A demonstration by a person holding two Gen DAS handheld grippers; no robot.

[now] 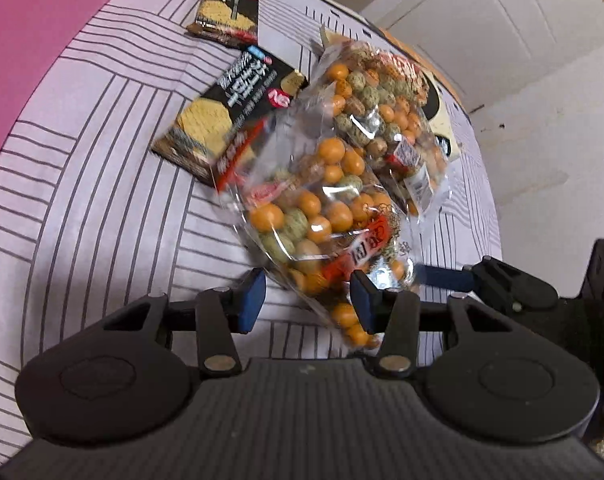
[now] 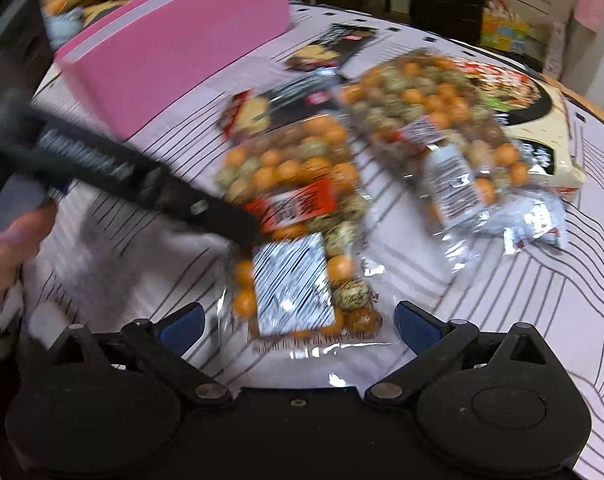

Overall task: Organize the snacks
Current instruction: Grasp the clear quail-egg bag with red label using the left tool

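- near nut bag (image 2: 290, 216) on desk (image 2: 521, 320), its near end between right tool (image 2: 298, 326) fingers
- left tool (image 1: 307, 300) at that bag's other end
- second nut bag (image 2: 433, 120) right of it, partly on flat pack (image 2: 557, 136)
- two cracker packs (image 1: 218, 120) (image 1: 228, 4) behind
- box (image 2: 174, 56) at left rear

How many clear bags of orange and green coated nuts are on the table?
2: the nearer clear nut bag lies in the left claw; the farther clear nut bag rests behind it. Others may be hidden.
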